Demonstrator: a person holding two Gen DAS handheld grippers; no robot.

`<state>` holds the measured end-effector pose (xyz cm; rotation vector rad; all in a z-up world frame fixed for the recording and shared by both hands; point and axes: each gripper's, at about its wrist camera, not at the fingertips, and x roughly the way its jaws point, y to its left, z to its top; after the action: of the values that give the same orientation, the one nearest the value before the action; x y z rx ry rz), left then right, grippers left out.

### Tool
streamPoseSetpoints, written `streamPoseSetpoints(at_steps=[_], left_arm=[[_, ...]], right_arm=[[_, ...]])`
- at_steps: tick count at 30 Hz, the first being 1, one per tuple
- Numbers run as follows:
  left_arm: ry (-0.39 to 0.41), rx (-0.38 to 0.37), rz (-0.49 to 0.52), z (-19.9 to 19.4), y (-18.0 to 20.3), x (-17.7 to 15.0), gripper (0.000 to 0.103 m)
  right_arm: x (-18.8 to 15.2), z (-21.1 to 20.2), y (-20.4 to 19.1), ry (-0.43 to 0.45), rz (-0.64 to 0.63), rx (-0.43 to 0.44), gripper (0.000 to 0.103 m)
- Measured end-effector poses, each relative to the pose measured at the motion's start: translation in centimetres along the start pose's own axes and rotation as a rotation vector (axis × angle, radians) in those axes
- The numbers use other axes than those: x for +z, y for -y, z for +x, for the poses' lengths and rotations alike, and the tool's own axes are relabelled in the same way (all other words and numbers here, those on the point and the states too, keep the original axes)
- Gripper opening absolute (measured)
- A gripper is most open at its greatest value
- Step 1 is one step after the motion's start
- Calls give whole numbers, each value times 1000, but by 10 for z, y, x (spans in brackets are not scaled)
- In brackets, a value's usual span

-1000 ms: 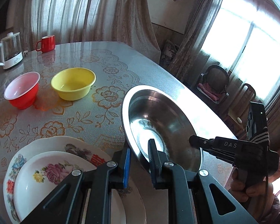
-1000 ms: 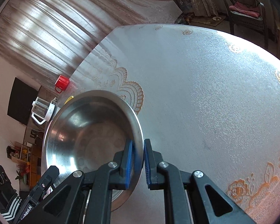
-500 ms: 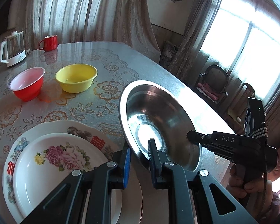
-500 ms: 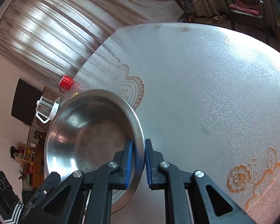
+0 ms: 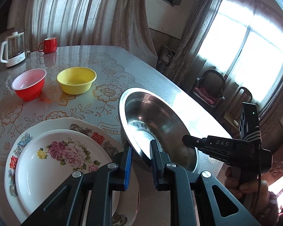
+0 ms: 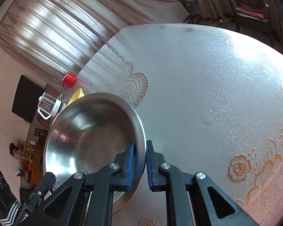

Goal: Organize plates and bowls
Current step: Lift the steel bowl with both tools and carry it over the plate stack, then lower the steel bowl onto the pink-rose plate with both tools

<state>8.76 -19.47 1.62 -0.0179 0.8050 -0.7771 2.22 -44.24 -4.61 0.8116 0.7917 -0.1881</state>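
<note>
Both the left tool [image 5: 140, 157] and the right tool [image 6: 140, 163] were clamped on the steel bowl's [image 5: 156, 124] rim, holding it tilted. The 2 floral plates [image 5: 62, 162] at lower left looked already stacked; the red bowl [image 5: 29, 86] and yellow bowl [image 5: 76, 80] stood apart on the tabletop [image 5: 111, 67], seemingly unsorted.

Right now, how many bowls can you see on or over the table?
3. A red bowl and a yellow bowl sit side by side at the far left; a steel bowl is gripped by both tongs. Nothing suggests hidden ones.

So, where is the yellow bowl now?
In the left wrist view, the yellow bowl stands on the table, right of the red bowl, beyond the stacked plates.
</note>
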Motion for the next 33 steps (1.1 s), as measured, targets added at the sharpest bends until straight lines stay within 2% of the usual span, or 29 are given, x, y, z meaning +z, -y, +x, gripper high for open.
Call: streamPoseSetpoints(at_steps=[11,20,28,33], left_arm=[[48,-22,-48,-28,-21,1,19],[127,-14,-126,-73,-62,4,19],[150,19,-187,-106,-95,-17,19],[144,21,-211,-116,-105,-31,19]], right_arm=[[-1,-4,-20,10,-47,43,10],[-1,-7,-70,6,-142,141,11],[-17,7,-116,-50,-239,207,11],[-32,16,-136,-88,-291,214,11]])
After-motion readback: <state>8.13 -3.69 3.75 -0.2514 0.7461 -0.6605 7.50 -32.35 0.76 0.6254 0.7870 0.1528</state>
